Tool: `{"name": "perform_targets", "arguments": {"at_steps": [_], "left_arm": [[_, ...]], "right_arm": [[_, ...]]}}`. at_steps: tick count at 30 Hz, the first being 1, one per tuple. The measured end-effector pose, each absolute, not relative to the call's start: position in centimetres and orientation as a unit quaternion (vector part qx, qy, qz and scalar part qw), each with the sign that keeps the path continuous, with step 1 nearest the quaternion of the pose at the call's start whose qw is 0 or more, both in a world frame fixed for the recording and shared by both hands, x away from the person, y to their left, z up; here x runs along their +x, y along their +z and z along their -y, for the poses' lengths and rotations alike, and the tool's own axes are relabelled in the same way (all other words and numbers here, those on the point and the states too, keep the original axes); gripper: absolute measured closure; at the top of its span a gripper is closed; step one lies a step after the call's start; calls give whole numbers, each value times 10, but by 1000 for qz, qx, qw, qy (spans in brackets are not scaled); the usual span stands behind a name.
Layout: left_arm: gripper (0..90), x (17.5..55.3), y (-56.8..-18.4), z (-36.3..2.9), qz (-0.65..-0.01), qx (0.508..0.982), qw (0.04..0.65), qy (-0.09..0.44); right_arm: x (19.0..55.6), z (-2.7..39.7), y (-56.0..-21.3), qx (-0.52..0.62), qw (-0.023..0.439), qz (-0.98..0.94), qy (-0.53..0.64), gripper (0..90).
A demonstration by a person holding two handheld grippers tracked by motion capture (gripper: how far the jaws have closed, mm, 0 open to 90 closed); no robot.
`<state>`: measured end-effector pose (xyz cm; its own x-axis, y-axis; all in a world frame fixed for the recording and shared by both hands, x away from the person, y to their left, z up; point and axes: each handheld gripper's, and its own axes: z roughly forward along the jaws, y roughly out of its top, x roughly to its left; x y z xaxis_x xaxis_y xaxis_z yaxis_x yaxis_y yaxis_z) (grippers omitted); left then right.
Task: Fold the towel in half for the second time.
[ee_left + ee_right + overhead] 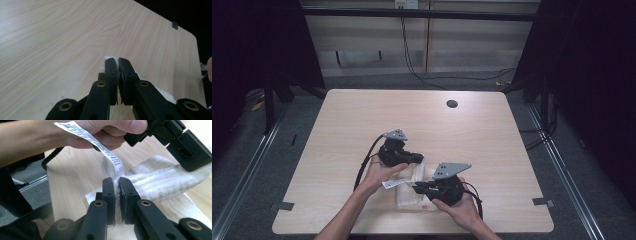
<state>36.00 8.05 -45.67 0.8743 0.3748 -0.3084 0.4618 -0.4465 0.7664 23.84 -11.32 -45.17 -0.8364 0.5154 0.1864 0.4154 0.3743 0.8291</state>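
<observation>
Pale wood worktop (362,115) sat in a dark room w/ cables on the floor behind; nothing else lay on it but a white towel (414,192) near the front edge, close to the person. Left hand-held gripper (418,159) was pinched tight on the towel's far end, cloth showing between its closed jaws in the left gripper view. Right hand-held gripper (416,187) was likewise clamped narrow on towel fabric at the near side, right by the care label (98,143), which stuck up past the left hand (100,132). Towel lay folded into a thick band, long axis running approx. from left gripper toward right, i.e. far-left to near-right across the front of the worktop. Both grippers sat just apart, tips facing each other over the cloth. Probably mid-fold: next move would depend on both ends traveling together along that axis, else the band skews.
</observation>
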Motion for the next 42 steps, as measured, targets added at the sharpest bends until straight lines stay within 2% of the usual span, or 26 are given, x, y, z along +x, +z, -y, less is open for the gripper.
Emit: {"name": "perform_targets", "arguments": {"at_steps": [22, 31, 42], "left_arm": [[857, 361, -494, -52, -258, 860, 434, -76], [830, 361, -500, -47, -250, 863, 431, -85], [728, 362, -498, -42, -251, 857, 441, -89]], "right_arm": [[234, 128, -480, 300, 59, -849, 432, 815], [232, 132, -481, 304, 71, -855, 415, 747], [232, 143, -484, 324, 71, -843, 423, 617]]}}
